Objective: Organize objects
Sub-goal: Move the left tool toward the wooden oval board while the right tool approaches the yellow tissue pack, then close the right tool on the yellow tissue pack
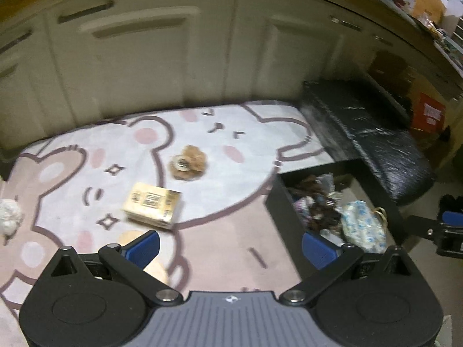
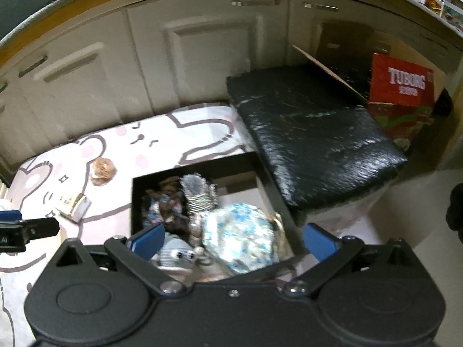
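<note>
A yellow box lies on the pink bear-print rug, also in the right wrist view. A brown fluffy item lies beyond it and shows in the right wrist view too. A black storage box holds several soft items, including a blue-flowered cloth bundle; the box also shows in the left wrist view. My left gripper is open and empty above the rug, near the yellow box. My right gripper is open and empty above the storage box.
A black padded lid lies to the right of the storage box. A red Tuborg carton stands behind it. Cream cabinet doors run along the back. A white fluffy item lies at the rug's left edge.
</note>
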Demonstrator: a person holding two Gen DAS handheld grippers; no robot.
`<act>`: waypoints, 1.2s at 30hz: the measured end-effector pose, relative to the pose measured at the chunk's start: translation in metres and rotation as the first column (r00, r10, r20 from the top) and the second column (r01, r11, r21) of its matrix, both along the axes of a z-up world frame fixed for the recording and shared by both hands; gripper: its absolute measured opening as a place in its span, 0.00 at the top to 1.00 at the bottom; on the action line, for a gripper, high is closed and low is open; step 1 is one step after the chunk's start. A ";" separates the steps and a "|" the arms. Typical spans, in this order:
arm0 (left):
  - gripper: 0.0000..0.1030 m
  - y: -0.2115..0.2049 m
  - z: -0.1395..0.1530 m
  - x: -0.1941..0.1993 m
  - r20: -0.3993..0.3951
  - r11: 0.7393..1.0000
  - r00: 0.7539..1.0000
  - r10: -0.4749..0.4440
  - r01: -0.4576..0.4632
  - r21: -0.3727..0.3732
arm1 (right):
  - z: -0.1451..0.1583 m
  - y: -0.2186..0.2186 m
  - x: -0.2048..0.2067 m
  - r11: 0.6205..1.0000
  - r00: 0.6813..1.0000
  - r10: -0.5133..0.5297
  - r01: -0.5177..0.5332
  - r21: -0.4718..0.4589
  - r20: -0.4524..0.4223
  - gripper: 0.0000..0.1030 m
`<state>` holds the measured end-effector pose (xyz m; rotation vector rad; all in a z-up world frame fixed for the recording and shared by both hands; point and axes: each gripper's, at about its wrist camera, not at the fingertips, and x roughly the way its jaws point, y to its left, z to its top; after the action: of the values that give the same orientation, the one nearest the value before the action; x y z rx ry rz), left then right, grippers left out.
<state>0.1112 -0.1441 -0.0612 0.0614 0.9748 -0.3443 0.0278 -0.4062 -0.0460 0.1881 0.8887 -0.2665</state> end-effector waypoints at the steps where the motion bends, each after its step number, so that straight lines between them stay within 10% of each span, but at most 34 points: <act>1: 0.00 0.005 0.001 0.001 0.003 1.000 1.000 0.008 -0.008 0.002 | 0.000 0.004 0.003 1.000 1.000 0.008 -0.008 0.002 0.003 0.00; 19: 0.00 0.099 0.000 0.012 0.025 0.987 0.987 0.161 -0.161 0.001 | 0.001 0.071 0.046 0.997 0.997 0.068 -0.069 0.032 0.038 0.00; 36: 0.00 0.102 -0.029 0.020 -0.056 0.995 0.993 0.102 -0.101 0.027 | 0.006 0.125 0.095 0.992 0.994 0.106 -0.107 0.062 0.018 0.00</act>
<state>0.1314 -0.0419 -0.0900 0.0243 1.0353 -0.2418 0.1233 -0.2815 -0.0404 0.1998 0.8901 -0.1380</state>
